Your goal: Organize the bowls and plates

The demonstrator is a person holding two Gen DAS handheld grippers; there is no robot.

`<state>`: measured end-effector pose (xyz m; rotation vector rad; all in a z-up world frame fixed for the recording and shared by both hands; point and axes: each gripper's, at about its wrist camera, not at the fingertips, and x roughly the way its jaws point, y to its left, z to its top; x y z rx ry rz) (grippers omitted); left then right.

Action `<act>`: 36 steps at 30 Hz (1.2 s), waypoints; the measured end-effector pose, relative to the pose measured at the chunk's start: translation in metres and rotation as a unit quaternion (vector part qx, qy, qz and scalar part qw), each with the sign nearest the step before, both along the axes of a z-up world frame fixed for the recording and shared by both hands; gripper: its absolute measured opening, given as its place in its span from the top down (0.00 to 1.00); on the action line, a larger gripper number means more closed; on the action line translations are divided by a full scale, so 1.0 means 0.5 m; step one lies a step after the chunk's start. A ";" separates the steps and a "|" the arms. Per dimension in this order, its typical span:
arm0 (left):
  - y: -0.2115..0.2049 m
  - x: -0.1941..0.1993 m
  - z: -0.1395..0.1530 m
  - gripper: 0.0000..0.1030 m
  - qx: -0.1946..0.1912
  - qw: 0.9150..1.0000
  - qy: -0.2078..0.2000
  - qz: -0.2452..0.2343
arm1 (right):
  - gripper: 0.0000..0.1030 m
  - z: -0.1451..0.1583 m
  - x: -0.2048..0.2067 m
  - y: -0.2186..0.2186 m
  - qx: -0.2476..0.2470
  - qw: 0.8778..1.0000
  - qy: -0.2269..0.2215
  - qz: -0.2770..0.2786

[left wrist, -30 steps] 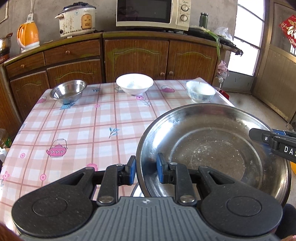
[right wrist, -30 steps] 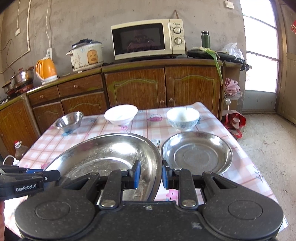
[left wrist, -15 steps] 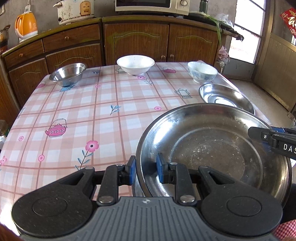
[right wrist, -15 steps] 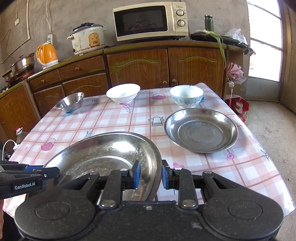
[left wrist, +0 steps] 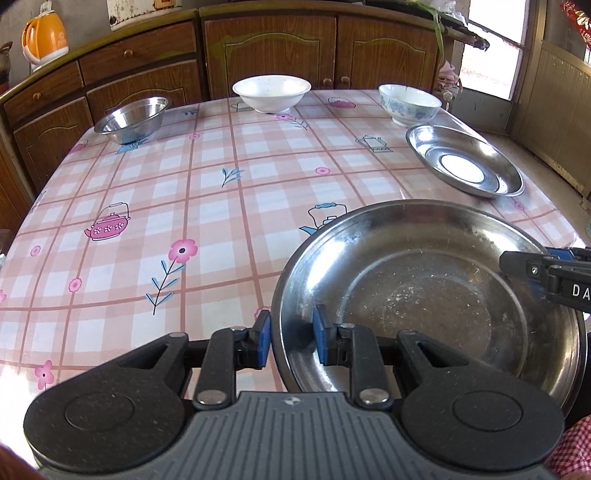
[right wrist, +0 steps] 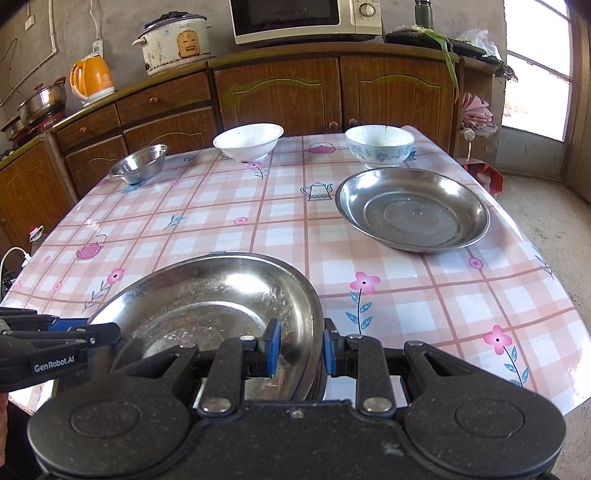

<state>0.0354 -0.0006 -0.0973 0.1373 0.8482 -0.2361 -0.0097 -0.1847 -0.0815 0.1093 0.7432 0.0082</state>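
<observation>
Left wrist view: left gripper (left wrist: pixel 290 342) clamps the near rim of the large round steel plate (left wrist: pixel 424 291), now lower over the checked pink tablecloth (left wrist: pixel 184 192); right wrist view: right gripper (right wrist: pixel 300 347) pinches its opposite rim; smaller steel plate (right wrist: pixel 413 208) lies beyond, likely stacking target.

We note a table under a pink checked oilcloth (right wrist: pixel 280 206) printed with teapots and flowers. Behind it runs a brown wooden cabinet (right wrist: pixel 277 96). On its counter, left to right: a steel pot (right wrist: pixel 40 101), an orange electric kettle (right wrist: pixel 92 79), a stained white rice cooker (right wrist: pixel 175 42), a white microwave (right wrist: pixel 306 18), a dark green flask (right wrist: pixel 423 13). A folded pink umbrella (right wrist: pixel 476 112) hangs at the cabinet's right end.
</observation>
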 end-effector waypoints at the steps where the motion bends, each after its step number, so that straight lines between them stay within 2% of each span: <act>1: 0.000 0.000 -0.003 0.76 -0.001 1.000 0.001 0.000 | 0.70 -0.003 0.001 0.000 0.000 1.000 0.002 0.000; 7: 0.002 -0.004 -0.012 0.76 0.003 1.000 -0.013 -0.006 | 0.70 -0.015 0.002 0.004 -0.008 1.000 0.004 0.001; 12: -0.020 -0.018 -0.025 0.76 0.047 0.998 -0.037 -0.023 | 0.71 -0.015 0.003 0.009 -0.011 1.000 0.002 0.008; 16: -0.010 -0.010 -0.025 0.76 0.032 0.999 -0.032 -0.016 | 0.71 -0.020 0.006 0.009 -0.011 1.000 0.007 0.007; 19: -0.013 -0.012 -0.027 0.76 0.036 0.999 -0.035 -0.017 | 0.69 -0.020 0.008 0.011 -0.015 1.000 0.009 0.007; 24: -0.015 -0.015 -0.021 0.76 0.032 0.998 -0.043 -0.015 | 0.39 -0.007 0.006 0.016 -0.043 0.999 -0.008 0.006; 29: -0.003 -0.007 -0.019 0.76 0.017 0.999 -0.032 0.000 | 0.36 0.002 0.006 -0.005 -0.038 0.999 -0.016 -0.007; 36: -0.009 0.002 0.020 0.75 -0.005 0.999 -0.044 -0.001 | 0.32 0.028 0.008 -0.065 -0.026 0.998 -0.038 -0.049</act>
